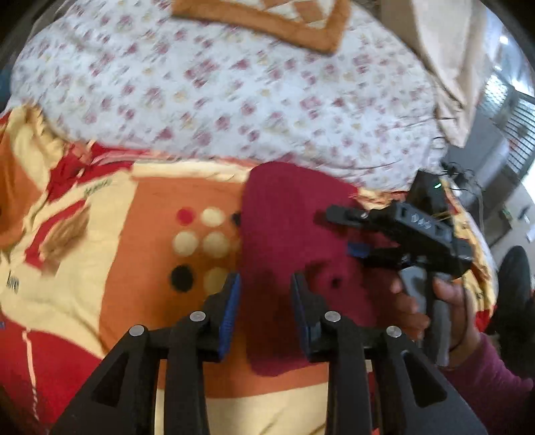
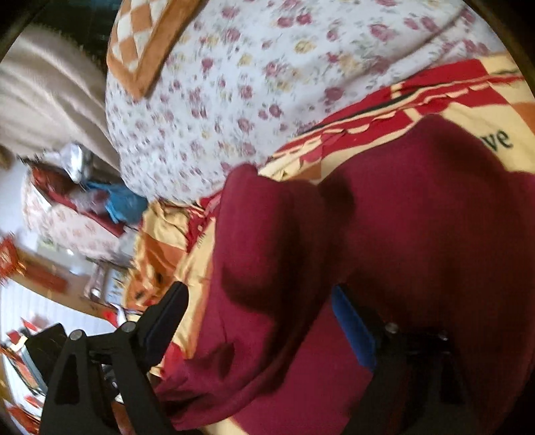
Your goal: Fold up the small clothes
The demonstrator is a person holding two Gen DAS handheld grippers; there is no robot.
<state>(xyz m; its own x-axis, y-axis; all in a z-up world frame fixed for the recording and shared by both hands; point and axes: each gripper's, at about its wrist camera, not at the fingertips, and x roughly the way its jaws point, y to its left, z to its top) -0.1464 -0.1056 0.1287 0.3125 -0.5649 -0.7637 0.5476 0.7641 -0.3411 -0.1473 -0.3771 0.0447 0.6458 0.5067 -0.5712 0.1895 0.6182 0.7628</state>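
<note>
Patterned blanket (image 1: 83, 234): red, cream and orange, spread under everything; printed dots and lettering on the left of the left wrist view.
Left gripper (image 1: 265, 311): low in the left wrist view, jaws a little apart, blue pads (image 1: 230, 311) clear of the cloth; nothing between them but a view down onto the garment's left edge.
Maroon garment (image 1: 294, 241): small dark red piece lying flat on the patterned blanket, centre of the left wrist view, left edge straight, top edge near the floral sheet.
Floral sheet (image 1: 217, 100): white with pink flowers, beyond the blanket, blurred.
Checked cushion (image 1: 267, 20): orange border, at the far top edge on the floral sheet.
Right gripper (image 1: 337, 231): over the garment's right side, jaws spread wide, gripping nothing; held by a hand (image 1: 434, 308) in a maroon sleeve (image 1: 485, 378).
Right wrist view: garment (image 2: 384, 234) fills the middle, folds soft and blurred, jaws wide with the cloth below them.
</note>
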